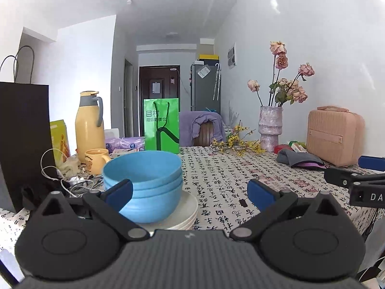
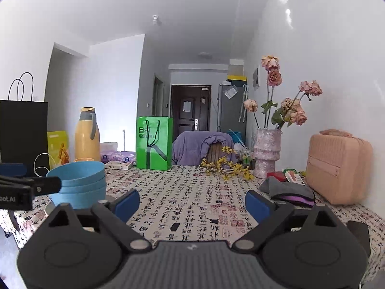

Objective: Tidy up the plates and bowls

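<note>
Plates partly behind left claw

My blue-padded black left gripper faces blue bowls on white plates; the tablecloth shows black calligraphy.

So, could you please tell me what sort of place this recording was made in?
Most likely a lived-in flat's dining area: a table with a patterned cloth, a fridge by the entrance door, and a vase of dried roses.
</note>
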A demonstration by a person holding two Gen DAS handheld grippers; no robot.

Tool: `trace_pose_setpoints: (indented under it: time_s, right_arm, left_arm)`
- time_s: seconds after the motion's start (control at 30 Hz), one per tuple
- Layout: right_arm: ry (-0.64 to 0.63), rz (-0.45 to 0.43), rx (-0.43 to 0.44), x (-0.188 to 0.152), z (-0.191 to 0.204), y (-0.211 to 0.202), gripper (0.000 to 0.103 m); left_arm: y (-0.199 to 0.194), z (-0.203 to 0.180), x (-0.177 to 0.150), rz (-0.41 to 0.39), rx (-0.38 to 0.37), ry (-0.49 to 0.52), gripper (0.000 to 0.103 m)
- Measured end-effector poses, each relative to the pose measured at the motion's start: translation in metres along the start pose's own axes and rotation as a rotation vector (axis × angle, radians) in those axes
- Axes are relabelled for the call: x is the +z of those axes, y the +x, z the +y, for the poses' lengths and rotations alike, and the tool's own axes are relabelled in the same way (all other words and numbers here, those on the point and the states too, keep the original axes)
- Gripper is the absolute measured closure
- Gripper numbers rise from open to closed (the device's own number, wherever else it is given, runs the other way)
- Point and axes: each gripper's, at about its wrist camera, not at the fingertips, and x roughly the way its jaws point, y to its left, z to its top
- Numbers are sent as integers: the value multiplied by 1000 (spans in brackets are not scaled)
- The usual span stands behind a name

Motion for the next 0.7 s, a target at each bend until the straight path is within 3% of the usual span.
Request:
trace_pose_setpoints:
  time_s: [0.2,0.33,0.47,0.7]
  right_arm:
    - [34,74,-12,-30,5,-23,8]
    - [11,66,-25,-45,18,-34,8]
    - [22,79,-3,-49,27,-37,8]
    - [42,70,-7,-43,22,-34,6]
  left_arm:
    - [-20,10,-23,-16,43,-10,0]
    - [-30,15,-31,4,46,-65,0]
    - [-33,7,-35,13,8,-50,0]
    - [-33,3,-34,8,7,-41,0]
